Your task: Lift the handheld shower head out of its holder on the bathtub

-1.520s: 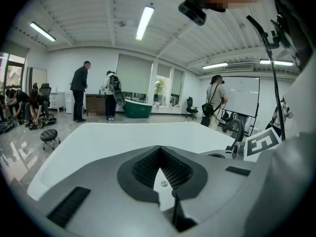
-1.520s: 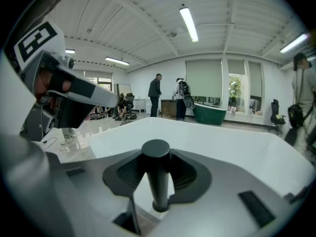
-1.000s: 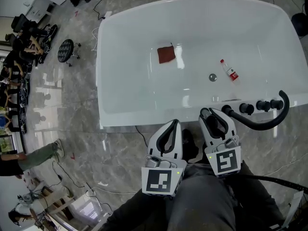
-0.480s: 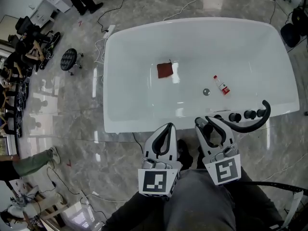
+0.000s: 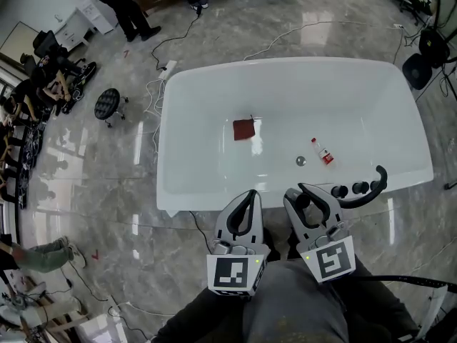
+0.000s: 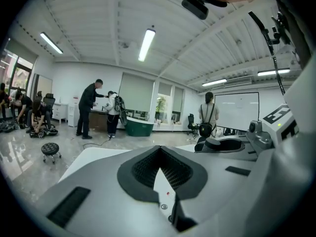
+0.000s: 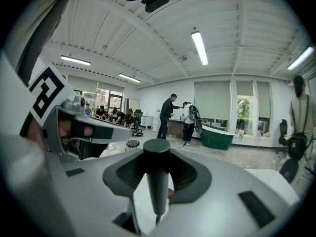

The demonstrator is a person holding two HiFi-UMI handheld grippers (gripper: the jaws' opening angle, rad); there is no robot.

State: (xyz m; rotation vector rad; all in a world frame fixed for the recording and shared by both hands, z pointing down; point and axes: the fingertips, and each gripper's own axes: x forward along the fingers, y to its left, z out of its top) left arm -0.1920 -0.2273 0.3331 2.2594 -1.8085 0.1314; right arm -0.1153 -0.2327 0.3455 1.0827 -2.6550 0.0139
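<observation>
The white bathtub [image 5: 214, 200] lies straight ahead below me, its near rim just past both grippers. Black tap knobs [image 5: 350, 189] sit on that rim at the right. A black hose [image 5: 370, 190] curves from there to my right gripper [image 5: 301, 191]. That gripper is shut on the black shower head handle [image 7: 157, 177], which stands upright between its jaws in the right gripper view. My left gripper [image 5: 250, 194] hangs beside it at the tub's edge, its jaws shut with nothing in them [image 6: 159, 149].
Inside the tub lie a red cloth [image 5: 244, 128], a small bottle [image 5: 321, 152] and the drain [image 5: 300, 161]. A black stool [image 5: 107, 103] and cables [image 5: 153, 91] are on the marble floor at left. People stand at the far side of the room [image 6: 89, 107].
The head view has pulled back, so the tub looks smaller and farther away. Both grippers stay close to my legs, and the right one keeps its hold on the shower head.
</observation>
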